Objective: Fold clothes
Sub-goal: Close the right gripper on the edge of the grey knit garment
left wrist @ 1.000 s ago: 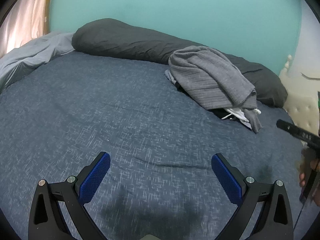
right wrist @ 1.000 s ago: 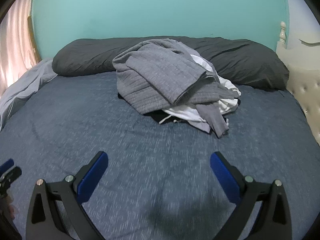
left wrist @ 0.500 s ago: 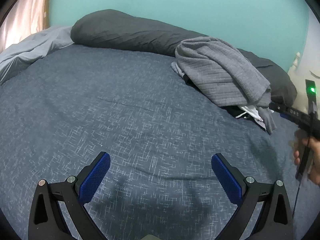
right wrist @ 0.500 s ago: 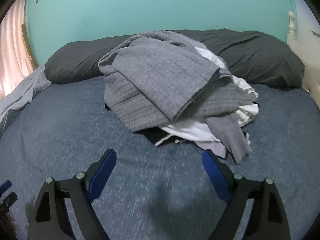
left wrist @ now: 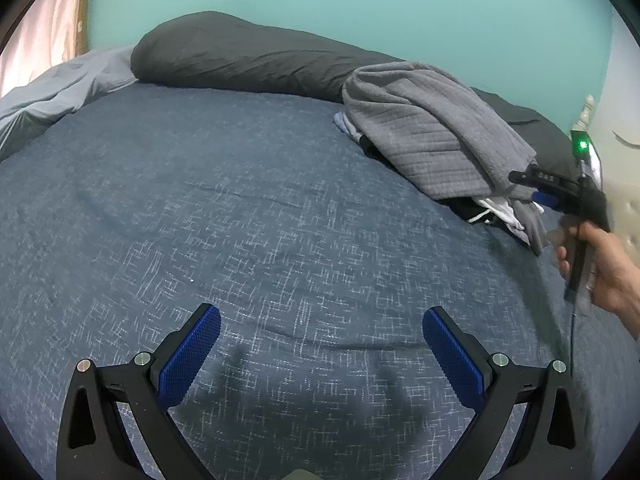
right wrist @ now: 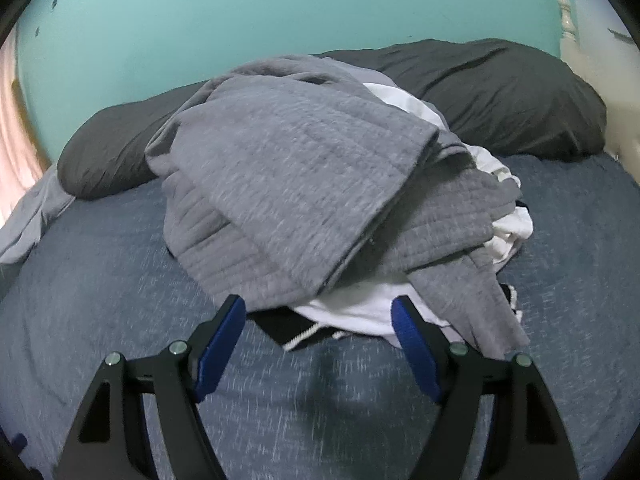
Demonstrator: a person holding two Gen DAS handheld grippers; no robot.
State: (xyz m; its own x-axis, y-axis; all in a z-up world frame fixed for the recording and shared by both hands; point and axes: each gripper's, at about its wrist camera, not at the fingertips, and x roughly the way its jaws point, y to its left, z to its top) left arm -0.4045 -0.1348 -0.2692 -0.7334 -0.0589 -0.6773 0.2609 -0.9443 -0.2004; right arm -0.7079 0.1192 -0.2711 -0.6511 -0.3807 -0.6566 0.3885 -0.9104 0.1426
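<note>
white garment [right wrist: 352, 312]: mostly buried | black garment [right wrist: 288, 330]: mostly buried

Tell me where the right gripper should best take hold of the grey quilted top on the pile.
Probably the grey top's loose front hem, approached low from the near side. That edge overhangs the white garment, directly ahead of the right gripper, whose jaws are closing.

light: dim, even room light, brighter glow from the curtain [left wrist: 44, 20] at far left | shadows: soft dark patches on the bedspread [left wrist: 240, 240] under each gripper | blur: right wrist view smeared, left sharper | distortion: strong fisheye curve, black corners
</note>
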